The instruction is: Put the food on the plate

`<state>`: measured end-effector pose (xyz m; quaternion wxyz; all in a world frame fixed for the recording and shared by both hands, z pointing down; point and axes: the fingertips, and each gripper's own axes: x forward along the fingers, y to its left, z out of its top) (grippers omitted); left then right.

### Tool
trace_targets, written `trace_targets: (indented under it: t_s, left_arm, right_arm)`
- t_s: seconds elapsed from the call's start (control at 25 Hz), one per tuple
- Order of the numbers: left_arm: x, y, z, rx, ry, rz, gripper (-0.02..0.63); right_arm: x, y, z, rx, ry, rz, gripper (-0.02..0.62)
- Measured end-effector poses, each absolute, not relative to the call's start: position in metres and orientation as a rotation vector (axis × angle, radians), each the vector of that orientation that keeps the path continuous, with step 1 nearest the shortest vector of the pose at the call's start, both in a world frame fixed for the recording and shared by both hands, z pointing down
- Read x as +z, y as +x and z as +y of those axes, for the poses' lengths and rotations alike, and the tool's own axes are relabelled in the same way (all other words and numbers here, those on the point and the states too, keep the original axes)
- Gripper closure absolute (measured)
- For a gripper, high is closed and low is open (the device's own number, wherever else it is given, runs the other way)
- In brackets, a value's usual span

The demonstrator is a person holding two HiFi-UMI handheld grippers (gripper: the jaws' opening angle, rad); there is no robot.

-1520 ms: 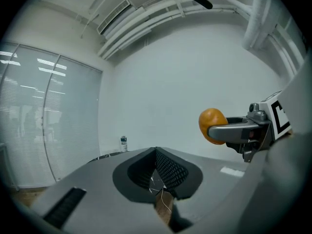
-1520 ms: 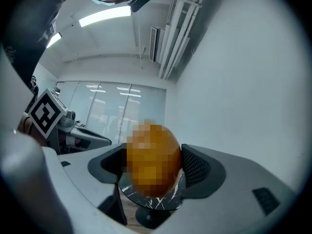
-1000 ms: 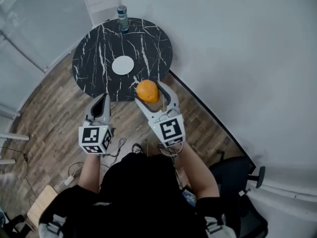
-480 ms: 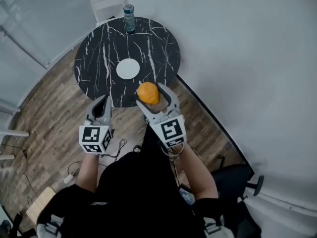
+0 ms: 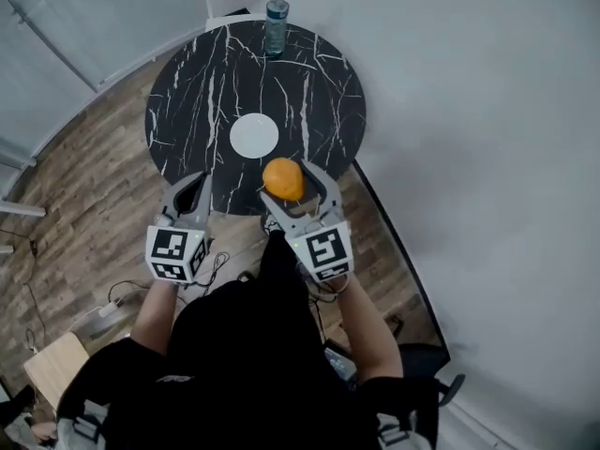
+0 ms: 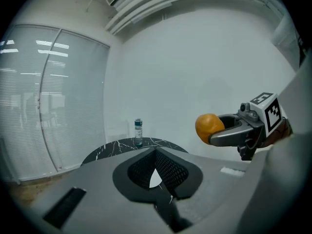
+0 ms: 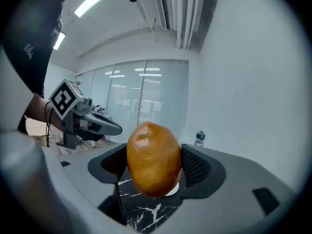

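- The right gripper (image 7: 155,167) has its jaws spread as wide as a potato (image 7: 153,159) and pressed against its two sides. The potato stands on end between the pads, held in the air.
- The left gripper (image 6: 155,151) sits just to the left of the right gripper and level with it. Its jaws meet tip to tip with nothing between them.
- Under the tips of both grippers lies the near edge of a round black marbled table (image 5: 314,111).
- The plate (image 5: 254,135) is white and lies on the table ahead of the grippers, a little left of the potato and apart from it.
- A bottle (image 5: 276,14) stands upright at the table's far edge, beyond the plate.
- Wood floor (image 5: 84,195) lies left of the left gripper, and a pale wall (image 5: 487,111) lies right of the right gripper.
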<state>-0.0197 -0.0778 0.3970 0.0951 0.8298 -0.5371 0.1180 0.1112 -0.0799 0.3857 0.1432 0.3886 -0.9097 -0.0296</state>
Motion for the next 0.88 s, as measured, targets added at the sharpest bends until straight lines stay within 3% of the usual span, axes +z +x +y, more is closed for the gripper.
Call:
trace_targets:
  t_s: [0.88]
  left_arm:
    - [0.478, -0.077, -0.155, 0.375, 2.045, -1.773, 0.606]
  right_arm:
    - [0.443, 0.046, -0.208, -0.292, 0.372, -2.457, 0.264]
